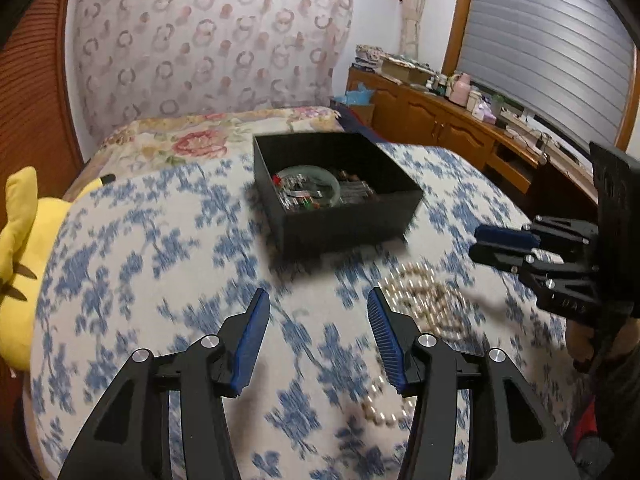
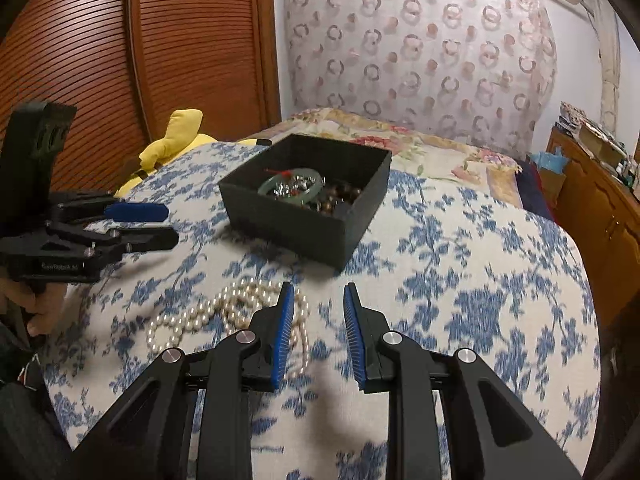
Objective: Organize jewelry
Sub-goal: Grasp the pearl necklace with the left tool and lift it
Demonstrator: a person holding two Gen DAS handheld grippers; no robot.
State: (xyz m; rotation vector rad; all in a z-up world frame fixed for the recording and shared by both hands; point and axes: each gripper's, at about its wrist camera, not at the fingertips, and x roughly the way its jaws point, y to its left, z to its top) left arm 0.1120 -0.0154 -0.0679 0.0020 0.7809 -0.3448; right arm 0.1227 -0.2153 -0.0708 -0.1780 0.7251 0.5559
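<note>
A black open box stands on the blue-flowered bedspread and holds a green bangle, brown beads and other jewelry. A pearl necklace lies loose on the bedspread in front of the box. My left gripper is open and empty, just left of the pearls; it also shows in the right wrist view. My right gripper is open and empty, its left finger over the necklace's right end; it shows in the left wrist view too.
A yellow plush toy lies at the bed's left edge. A floral pillow sits behind the box. A wooden cabinet with clutter runs along the right. A slatted wooden door stands at the left.
</note>
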